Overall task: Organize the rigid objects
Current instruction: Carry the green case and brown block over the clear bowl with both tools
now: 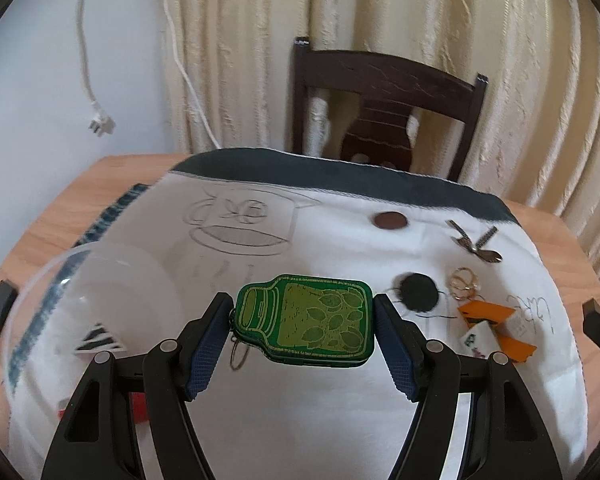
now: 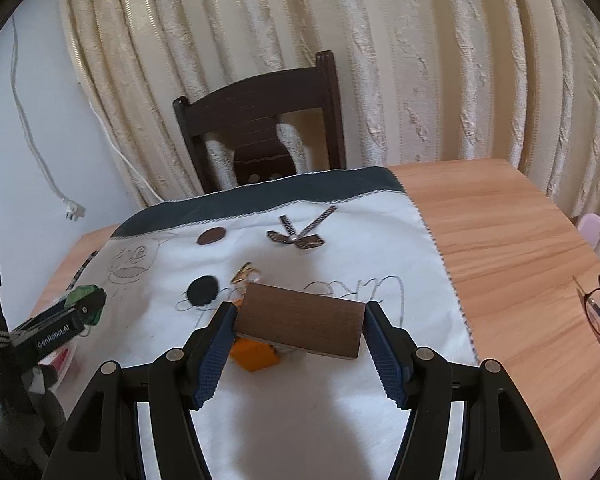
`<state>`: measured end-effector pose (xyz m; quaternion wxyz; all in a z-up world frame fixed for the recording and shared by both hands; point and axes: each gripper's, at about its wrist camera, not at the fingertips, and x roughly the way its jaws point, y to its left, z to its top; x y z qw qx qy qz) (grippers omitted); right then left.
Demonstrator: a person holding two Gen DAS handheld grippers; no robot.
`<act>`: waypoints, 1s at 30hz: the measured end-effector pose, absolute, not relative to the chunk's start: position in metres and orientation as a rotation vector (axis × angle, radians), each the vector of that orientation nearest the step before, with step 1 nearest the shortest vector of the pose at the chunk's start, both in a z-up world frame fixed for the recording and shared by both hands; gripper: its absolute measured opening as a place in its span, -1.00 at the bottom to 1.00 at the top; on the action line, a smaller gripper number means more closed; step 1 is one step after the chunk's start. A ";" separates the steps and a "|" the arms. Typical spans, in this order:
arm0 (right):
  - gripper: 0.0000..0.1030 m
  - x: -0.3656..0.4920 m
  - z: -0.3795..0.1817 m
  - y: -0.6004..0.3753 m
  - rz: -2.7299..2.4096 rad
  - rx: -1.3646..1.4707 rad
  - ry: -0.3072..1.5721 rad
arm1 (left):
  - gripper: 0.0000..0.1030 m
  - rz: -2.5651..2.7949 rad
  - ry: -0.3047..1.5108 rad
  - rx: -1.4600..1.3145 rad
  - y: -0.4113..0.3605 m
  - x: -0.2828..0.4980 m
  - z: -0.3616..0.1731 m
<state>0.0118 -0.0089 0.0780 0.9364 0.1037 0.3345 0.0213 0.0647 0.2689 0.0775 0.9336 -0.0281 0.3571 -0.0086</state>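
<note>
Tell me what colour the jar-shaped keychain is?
Green, with lighter leaves, on the jar-shaped keychain; left wrist view.

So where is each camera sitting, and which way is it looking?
Left wrist view: sits on the left gripper, looking forward along its jaws, which hold a green jar-shaped tag over the white cloth; a clear bowl is at its left.
Right wrist view: sits on the right gripper, looking forward over a brown wooden block in its jaws; the left gripper shows at the left edge.
Both see the dark chair, the curtain, the black disc and the brown disc.
</note>
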 end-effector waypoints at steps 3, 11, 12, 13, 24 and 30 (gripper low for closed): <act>0.30 0.012 0.078 -0.001 0.064 0.211 0.693 | 0.39 0.020 0.719 -0.069 0.287 0.059 0.080; 0.31 0.009 0.078 0.023 0.110 0.192 0.709 | 0.39 0.136 0.712 -0.120 0.345 0.048 0.078; 0.31 0.009 0.079 0.027 0.117 0.189 0.710 | 0.39 0.148 0.714 -0.125 0.352 0.046 0.077; 0.31 0.010 0.078 0.029 0.121 0.189 0.712 | 0.39 0.161 0.717 -0.132 0.359 0.045 0.075; 0.31 0.011 0.076 0.087 0.220 0.135 0.742 | 0.39 0.276 0.720 -0.181 0.419 0.029 0.059; 0.31 0.011 0.076 0.118 0.269 0.099 0.756 | 0.40 0.311 0.716 -0.233 0.439 0.026 0.057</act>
